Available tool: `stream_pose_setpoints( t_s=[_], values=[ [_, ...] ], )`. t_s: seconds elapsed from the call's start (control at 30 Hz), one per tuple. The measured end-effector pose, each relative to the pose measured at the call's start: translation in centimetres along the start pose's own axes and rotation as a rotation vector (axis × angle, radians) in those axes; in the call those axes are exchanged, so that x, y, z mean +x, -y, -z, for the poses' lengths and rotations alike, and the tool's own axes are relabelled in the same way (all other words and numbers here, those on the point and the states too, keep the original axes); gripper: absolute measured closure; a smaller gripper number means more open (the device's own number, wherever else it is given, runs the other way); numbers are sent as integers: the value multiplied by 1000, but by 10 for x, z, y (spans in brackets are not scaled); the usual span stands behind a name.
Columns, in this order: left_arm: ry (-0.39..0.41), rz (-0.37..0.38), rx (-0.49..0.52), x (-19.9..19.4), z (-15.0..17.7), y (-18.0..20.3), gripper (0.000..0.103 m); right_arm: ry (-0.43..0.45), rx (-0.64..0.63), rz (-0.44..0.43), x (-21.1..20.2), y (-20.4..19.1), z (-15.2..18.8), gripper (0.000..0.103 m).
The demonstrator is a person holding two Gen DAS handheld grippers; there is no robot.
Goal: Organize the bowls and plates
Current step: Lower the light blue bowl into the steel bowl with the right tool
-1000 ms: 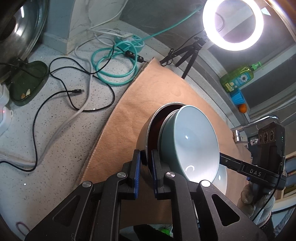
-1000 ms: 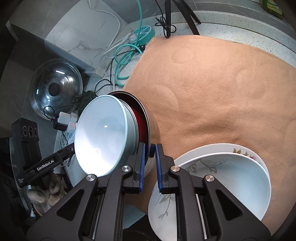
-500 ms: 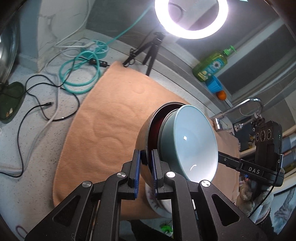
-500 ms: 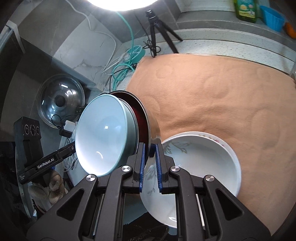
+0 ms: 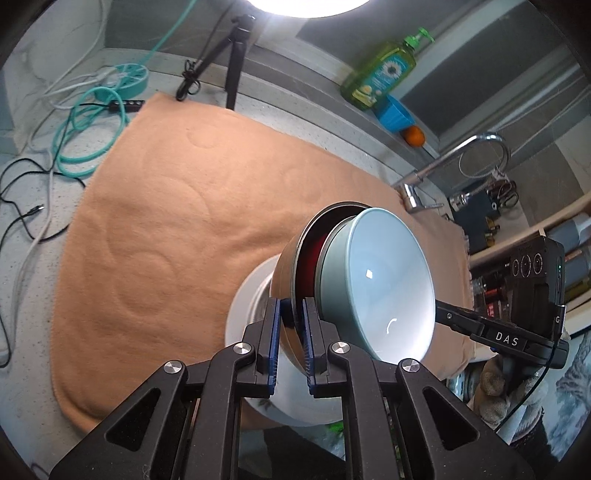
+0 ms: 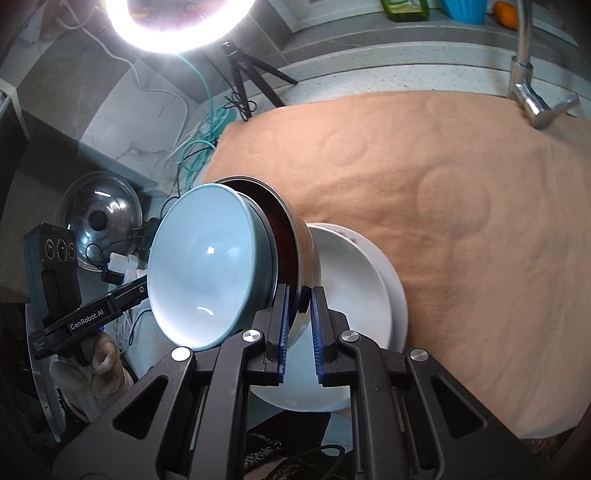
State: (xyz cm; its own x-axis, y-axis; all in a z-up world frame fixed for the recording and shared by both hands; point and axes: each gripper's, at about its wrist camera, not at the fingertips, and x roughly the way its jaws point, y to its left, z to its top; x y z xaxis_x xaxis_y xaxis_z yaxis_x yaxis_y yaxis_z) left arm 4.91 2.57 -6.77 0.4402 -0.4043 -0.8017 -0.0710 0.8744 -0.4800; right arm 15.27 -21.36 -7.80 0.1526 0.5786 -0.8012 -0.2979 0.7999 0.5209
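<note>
**Both grippers clamped on the steel bowl's rim, over the white plates**

My left gripper (image 5: 290, 332) is closed down to a narrow slot, its blue pads (image 5: 273, 332) pinching the rim of the steel bowl (image 5: 286, 266). My right gripper (image 6: 298, 321) grips the same rim from the opposite side, also nearly shut, with the rim's edge between its pads (image 6: 283, 325). The steel bowl is tipped on edge, its dark red inside showing. A pale blue bowl (image 5: 388, 288) is nested in it, mouth facing 3 o'clock in the left view and 9 o'clock in the right view (image 6: 201, 273).

Behind and beneath the bowls, toward 7 o'clock in the left view, is a stack of white plates (image 5: 251, 295); in the right view the stack (image 6: 354, 291) spreads toward 4 o'clock from the steel bowl, a faint pattern near its far rim. I cannot tell whether the bowl touches the plates. The plates rest on a tan mat (image 5: 177, 206) covering the counter (image 5: 22, 288).

At 12 o'clock in the right view a ring light (image 6: 177, 22) glares on its tripod (image 6: 243, 77). A pot lid (image 6: 98, 218) lies at 9 o'clock. The tap (image 6: 528, 88) is at 2 o'clock. In the left view a green soap bottle (image 5: 380, 70), blue cup (image 5: 393, 114) and orange (image 5: 413, 134) sit along the ledge at 1 o'clock, with teal cable (image 5: 85, 136) coiled at 10 o'clock.
</note>
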Motion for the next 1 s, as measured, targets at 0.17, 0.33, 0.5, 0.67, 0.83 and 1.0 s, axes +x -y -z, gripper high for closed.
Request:
stream_pose_setpoints(
  t_s=[0.17,0.33,0.5,0.67,0.83,1.0],
  values=[
    [-34,-6,25,11,4,8,93,-3,37,7,1,16,10,92],
    [-55,-13,40,16,7,8,93,-9,59,10,3,23,18,92],
    [-70,-15,41,20,10,8,93,-12,62,16,4,24,22,92],
    [-76,-15,43,21,11,8,93,-17,67,18,6,25,24,92],
    [-75,-16,49,21,11,8,93,-19,70,18,6,26,25,92],
    [-75,-20,60,22,11,9,93,-15,68,18,6,26,26,91]
  ],
)
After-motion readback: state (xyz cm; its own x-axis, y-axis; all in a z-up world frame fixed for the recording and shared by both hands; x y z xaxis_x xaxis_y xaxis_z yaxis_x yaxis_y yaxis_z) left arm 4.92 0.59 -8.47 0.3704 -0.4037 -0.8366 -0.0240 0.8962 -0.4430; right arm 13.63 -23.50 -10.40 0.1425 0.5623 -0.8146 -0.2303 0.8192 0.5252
